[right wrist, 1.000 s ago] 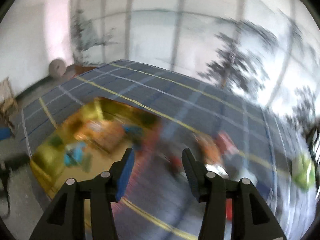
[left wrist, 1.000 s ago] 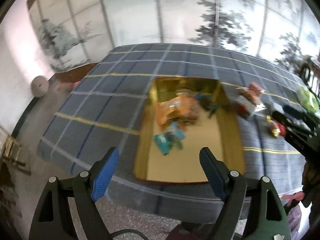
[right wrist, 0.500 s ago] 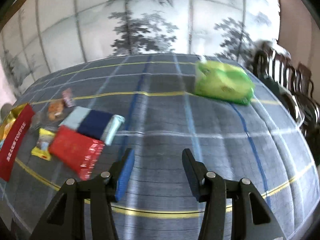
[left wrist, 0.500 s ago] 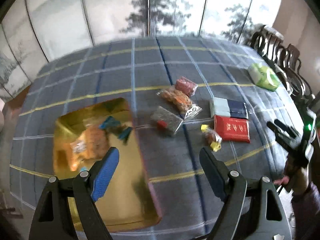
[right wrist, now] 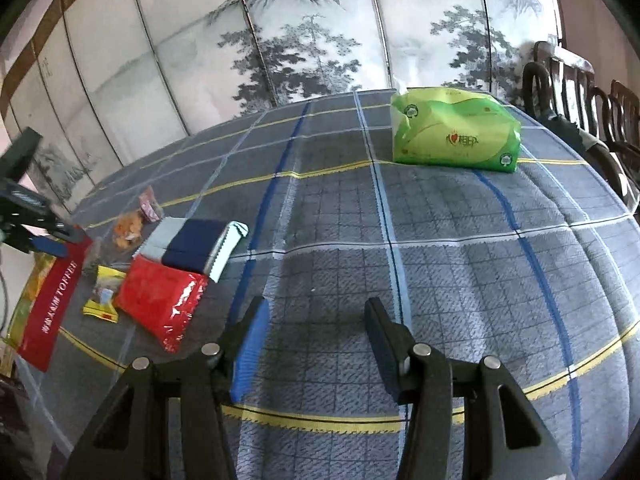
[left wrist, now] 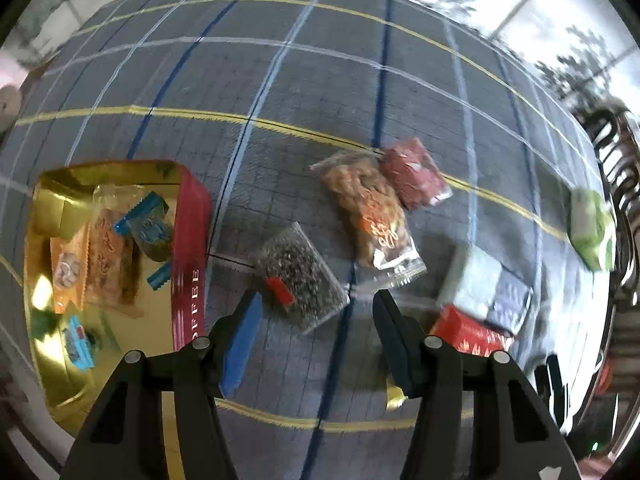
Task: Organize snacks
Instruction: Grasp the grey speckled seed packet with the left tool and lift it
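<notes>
A gold box (left wrist: 40, 364) with red sides holds several snack packets at the left. My left gripper (left wrist: 316, 312) is open and empty, just above a clear bag of dark seeds (left wrist: 300, 276). Beyond it lie a bag of orange snacks (left wrist: 368, 212) and a red-pink packet (left wrist: 414, 174). A red packet (left wrist: 468, 336) and a blue-and-white packet (left wrist: 488, 288) lie to the right. My right gripper (right wrist: 316, 324) is open and empty over bare cloth. In the right wrist view, the red packet (right wrist: 160, 300), the blue-and-white packet (right wrist: 196, 248) and a small yellow packet (right wrist: 102, 294) lie left.
A green tissue pack (right wrist: 454, 134) sits at the far right of the table (right wrist: 440, 260), also in the left wrist view (left wrist: 590, 224). Dark wooden chairs (right wrist: 592, 100) stand past the right edge. A painted folding screen (right wrist: 280, 32) stands behind the table.
My left gripper has swung right from the gold box and dropped closer to the loose snacks. My right gripper has swung right, away from the snacks, and now holds nearly still.
</notes>
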`<state>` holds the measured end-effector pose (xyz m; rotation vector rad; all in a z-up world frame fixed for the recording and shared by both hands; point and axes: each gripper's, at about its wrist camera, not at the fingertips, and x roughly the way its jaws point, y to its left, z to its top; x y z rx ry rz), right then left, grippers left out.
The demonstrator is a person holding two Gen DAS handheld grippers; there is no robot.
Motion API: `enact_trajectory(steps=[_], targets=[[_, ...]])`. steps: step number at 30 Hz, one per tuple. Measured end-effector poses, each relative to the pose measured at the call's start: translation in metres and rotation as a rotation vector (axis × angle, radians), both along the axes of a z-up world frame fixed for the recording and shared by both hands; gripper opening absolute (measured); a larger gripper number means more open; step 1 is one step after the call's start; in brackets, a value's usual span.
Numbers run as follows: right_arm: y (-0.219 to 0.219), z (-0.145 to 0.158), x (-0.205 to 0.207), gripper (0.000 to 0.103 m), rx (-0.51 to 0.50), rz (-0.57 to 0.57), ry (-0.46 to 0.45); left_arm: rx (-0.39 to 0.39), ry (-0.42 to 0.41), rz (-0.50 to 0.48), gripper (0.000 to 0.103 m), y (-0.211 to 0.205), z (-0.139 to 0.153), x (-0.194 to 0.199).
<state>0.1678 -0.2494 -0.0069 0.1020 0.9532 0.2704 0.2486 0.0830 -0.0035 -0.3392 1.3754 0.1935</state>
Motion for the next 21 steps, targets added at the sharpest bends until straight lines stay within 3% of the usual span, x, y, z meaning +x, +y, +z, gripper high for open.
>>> enact_trajectory(steps=[4,7,12,17,21], targets=[[-0.001,-0.001,0.001,0.051,0.033,0.018,0.007,-0.007,0.011,0.059,0.052,0.009,-0.011,0.007],[-0.003,-0.001,0.001,0.051,0.058,0.023,0.009,0.000,0.028,0.101,0.039,0.013,-0.020,0.010],[-0.007,-0.002,0.003,0.051,0.096,0.026,0.019,-0.041,0.020,0.163,0.034,0.014,-0.035,0.011],[-0.008,-0.004,0.006,0.051,0.117,0.025,0.034,-0.122,-0.003,0.222,0.032,0.018,-0.034,-0.012],[-0.010,-0.005,0.007,0.051,0.128,0.019,0.038,-0.137,-0.078,0.154,0.032,-0.002,-0.011,-0.057]])
